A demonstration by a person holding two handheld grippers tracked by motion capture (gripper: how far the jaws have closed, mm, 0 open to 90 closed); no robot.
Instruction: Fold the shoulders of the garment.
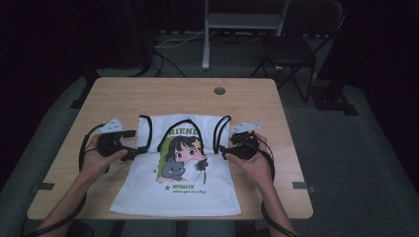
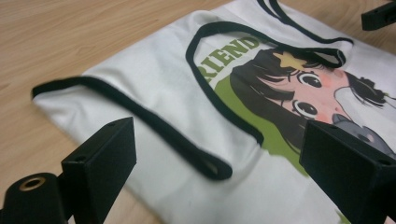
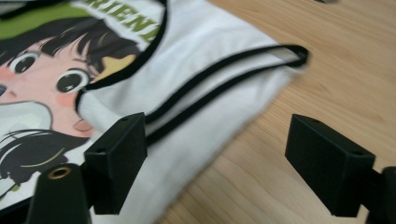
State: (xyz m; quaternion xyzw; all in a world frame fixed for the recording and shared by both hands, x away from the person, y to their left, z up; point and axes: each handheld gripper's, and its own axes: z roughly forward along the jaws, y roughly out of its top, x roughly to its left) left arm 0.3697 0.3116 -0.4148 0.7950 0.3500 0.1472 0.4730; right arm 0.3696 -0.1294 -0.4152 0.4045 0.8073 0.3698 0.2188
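High view: we see a white tank top point(image 1: 177, 185) with black trim lying flat on the wooden table point(image 1: 247, 101), centre of the frame, hem toward the bottom edge. A cartoon girl print point(image 1: 187, 155) sits in the middle of it, with green lettering above and below. The left gripper point(image 1: 133, 152) is at the left of centre, held in the person's left hand point(image 1: 96, 159), tips touching the shirt's left edge by the armhole. The right gripper point(image 1: 225, 150) is at the right of centre in the right hand point(image 1: 254, 160), tips at the shirt's right edge. A folding chair point(image 1: 291, 49) stands behind the table, upper right.

Left gripper view: both black jaws rise from the bottom corners, wide apart, released, nothing between them but cloth below. The tank top point(image 2: 163, 93) spreads across the middle; a black-trimmed strap point(image 2: 140, 116) runs diagonally from mid left to bottom centre, ending in a loop between the jaws. The girl print point(image 2: 299, 98) is at the right. The right gripper's tip point(image 2: 378, 16) shows at the upper right corner.

Right gripper view: jaws again spread wide, released. The left-hand jaw sits over the shirt's edge, the right-hand jaw over bare table point(image 3: 345, 70). The tank top point(image 3: 210, 46) covers the upper left, its black strap point(image 3: 224, 86) running from the centre up to the right. The girl print point(image 3: 42, 84) is at the left.
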